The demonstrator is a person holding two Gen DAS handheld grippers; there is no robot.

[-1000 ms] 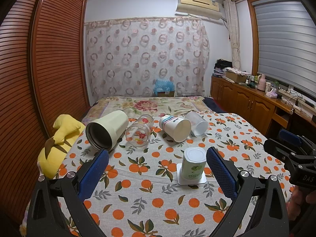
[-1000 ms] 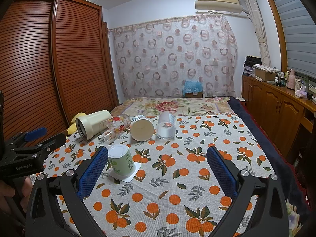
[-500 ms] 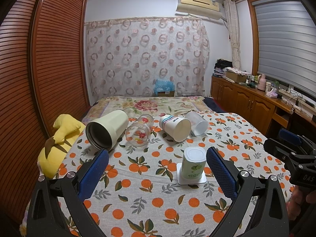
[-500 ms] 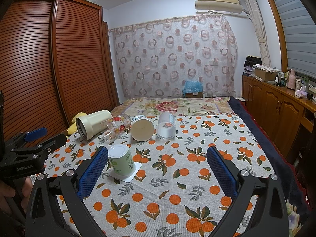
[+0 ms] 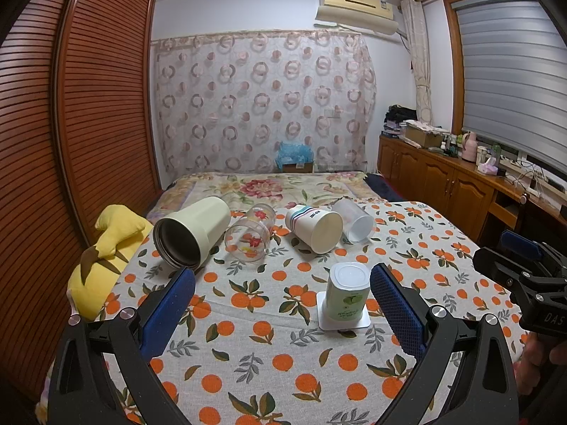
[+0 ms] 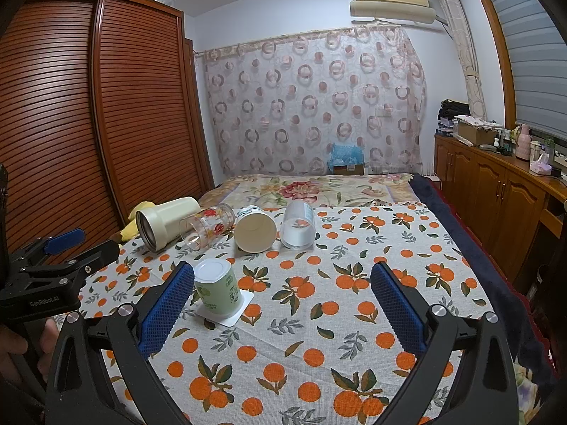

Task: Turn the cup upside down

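Left gripper (image 5: 282,302): it is hovering over the near part of the orange-print cloth (image 5: 269,347), its blue fingers (image 5: 168,310) standing wide apart and holding nothing.
Right gripper (image 6: 282,301): it is also hanging above the near edge of the cloth – fingers spread wide, nothing between them.
Green cup (image 5: 347,291): it is standing upside down on a white square coaster (image 5: 324,318), base facing up, just inside the right finger in the left wrist view and just beside the left finger in the right wrist view; no finger is touching it.
Cloth: it is covering the bed from the near edge to about the middle.
Cream tumbler (image 5: 193,233): it is lying on its side toward the left edge of the cloth, dark mouth facing the cameras.
Glass jar (image 5: 250,235): it is lying on its side just right of the tumbler.
Striped paper cup (image 5: 315,228): it is lying on its side beside the jar, mouth facing forward.
Clear cup (image 5: 354,219): it is lying at the right end of this row, close to the paper cup.
Yellow plush toy (image 5: 106,251): it is resting at the left edge, beside the tumbler.
Floral blanket (image 5: 269,187): it is covering the far part of the bed – behind the row of cups.
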